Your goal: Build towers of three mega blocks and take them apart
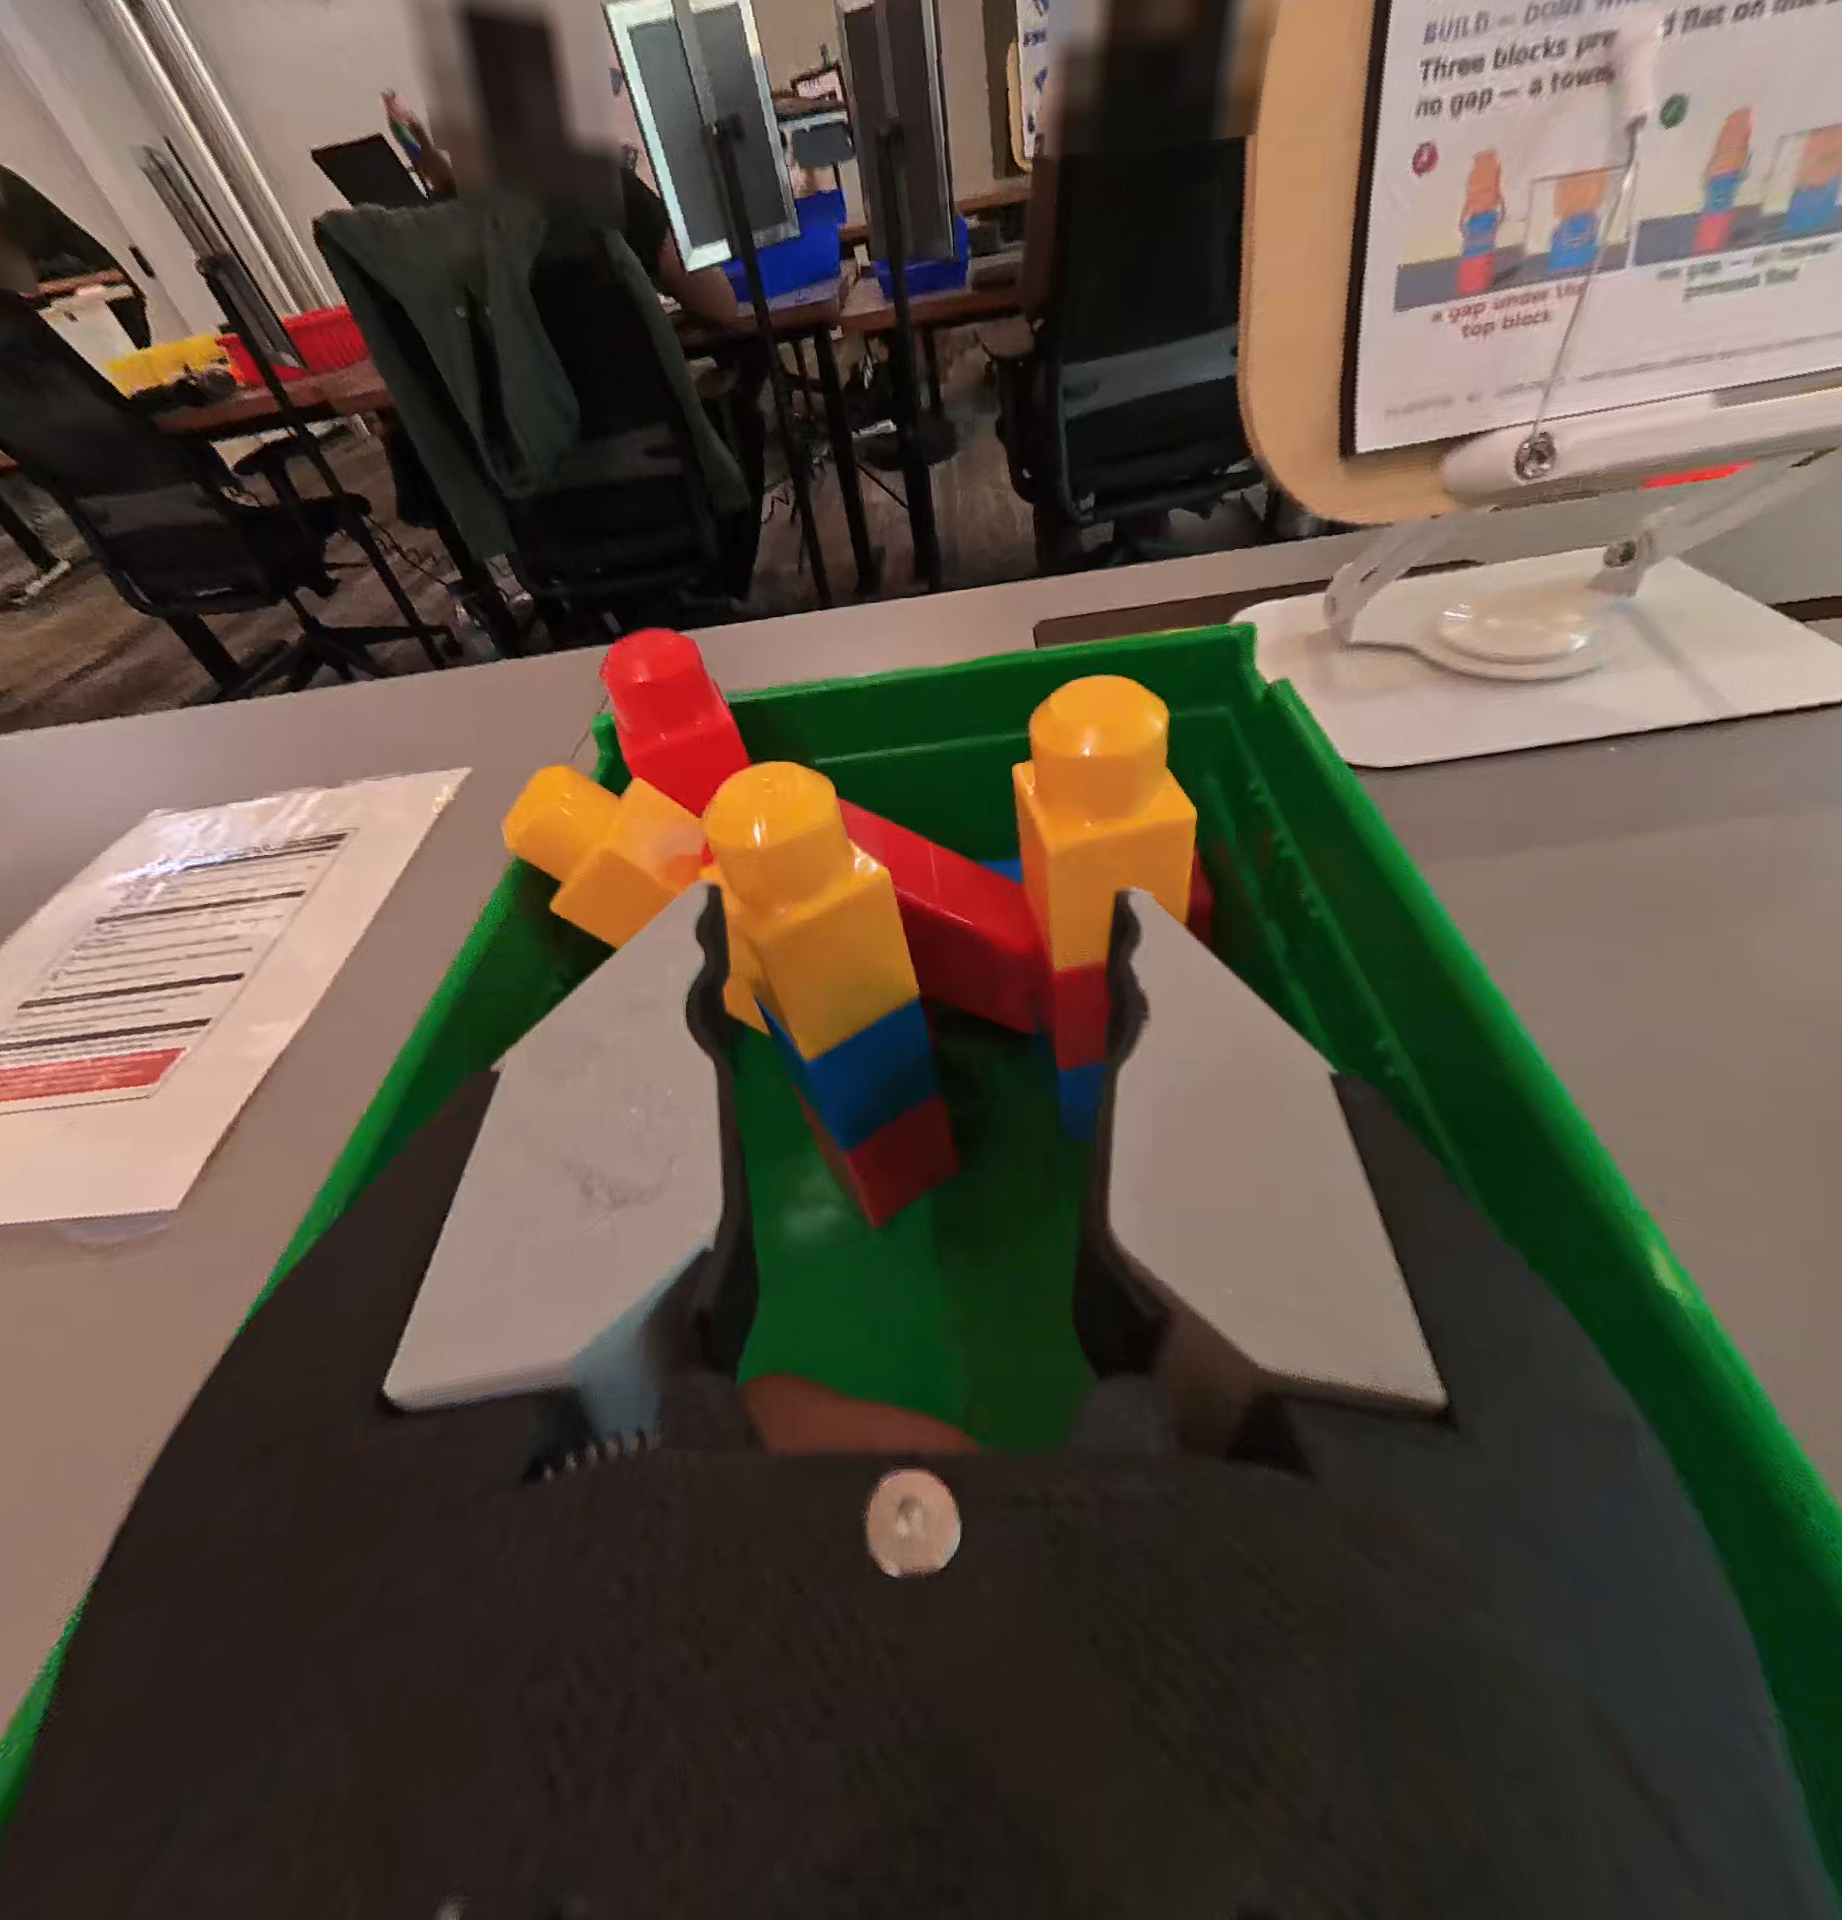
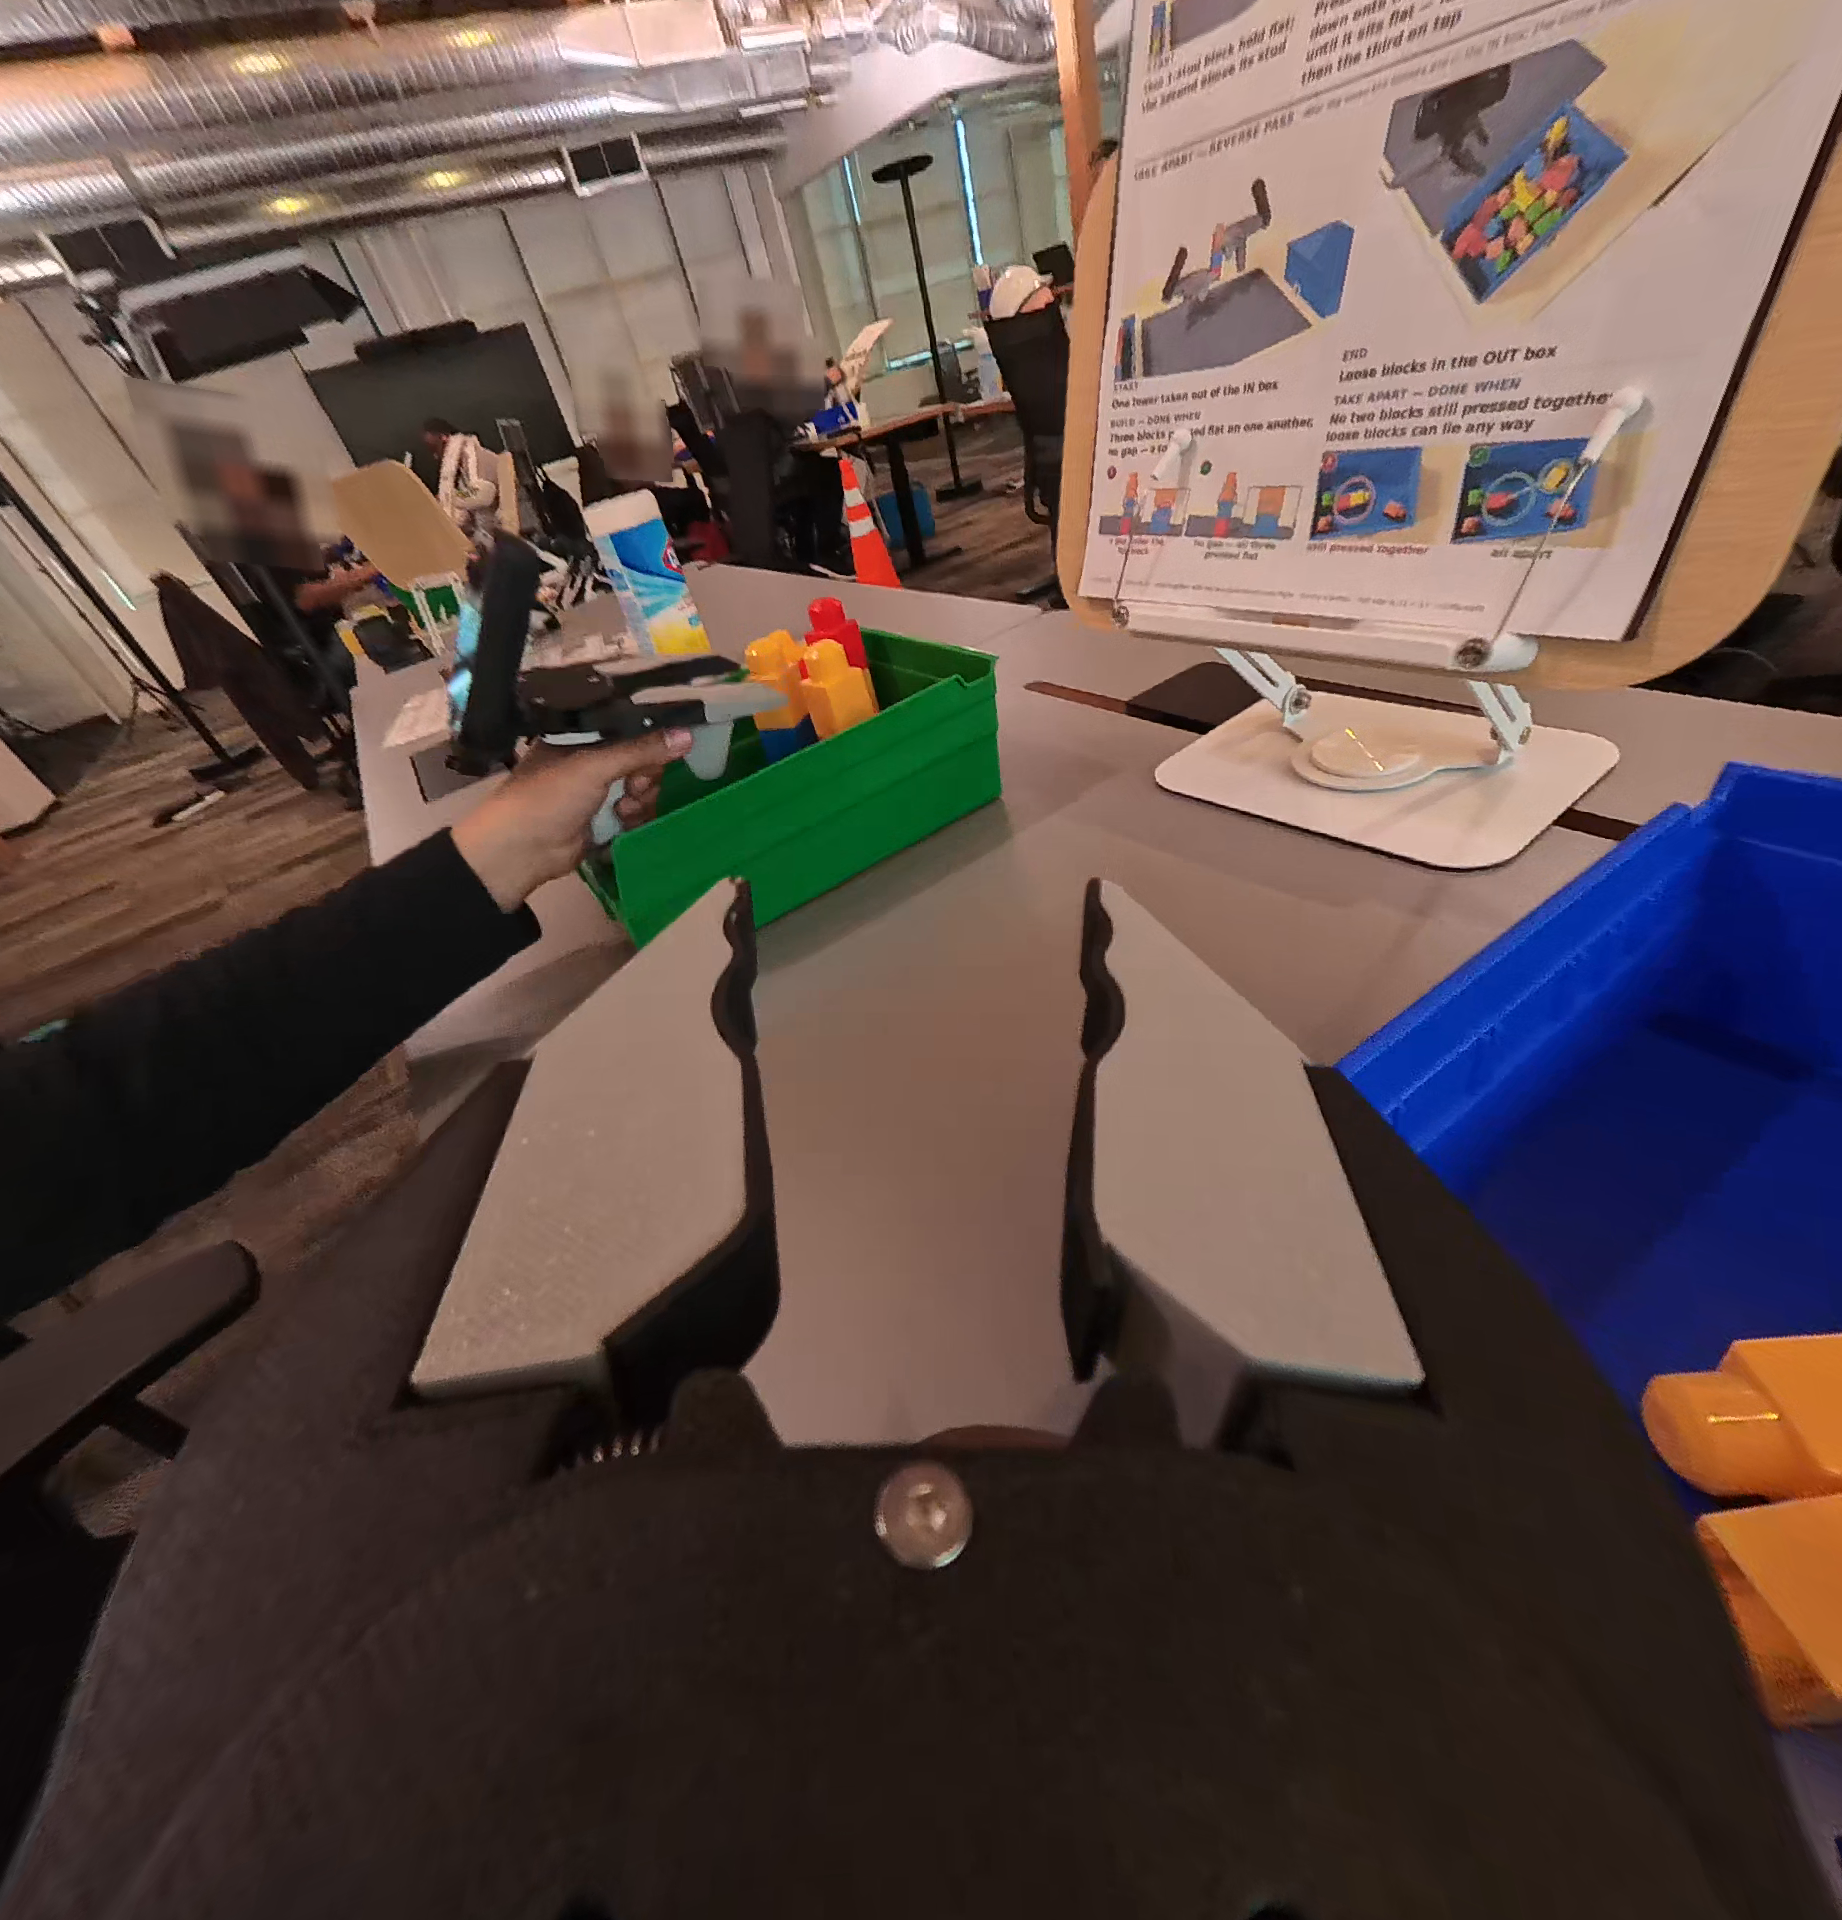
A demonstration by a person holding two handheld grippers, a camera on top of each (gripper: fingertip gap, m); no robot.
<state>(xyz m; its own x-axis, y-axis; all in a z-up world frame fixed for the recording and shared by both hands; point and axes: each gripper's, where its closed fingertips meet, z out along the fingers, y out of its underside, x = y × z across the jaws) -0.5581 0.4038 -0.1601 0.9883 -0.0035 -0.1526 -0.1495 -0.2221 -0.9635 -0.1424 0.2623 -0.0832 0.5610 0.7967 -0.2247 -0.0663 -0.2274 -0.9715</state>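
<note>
The left gripper (image 1: 917,914) is hovering over the green bin (image 1: 1343,914) with its fingers spread apart, gripping nothing. Directly between and just beyond the fingertips, a three-block tower (image 1: 844,997) of yellow over blue over red is leaning slightly inside the bin. A second tower (image 1: 1099,883), yellow over red over blue, is standing upright beside the right finger; whether it touches that finger cannot be determined. Further back, a yellow-topped piece (image 1: 595,842) and a red piece (image 1: 678,717) are tilting against the bin's far left corner. The right gripper (image 2: 917,904) is sitting above bare grey table (image 2: 917,1039), fingers parted and empty. At its right, the blue bin (image 2: 1644,1039) is holding loose orange-yellow blocks (image 2: 1769,1455) at its near edge. A printed sheet (image 1: 169,966) is lying on the table left of the green bin, and an instruction board on a white stand (image 2: 1416,758) is standing behind.
</note>
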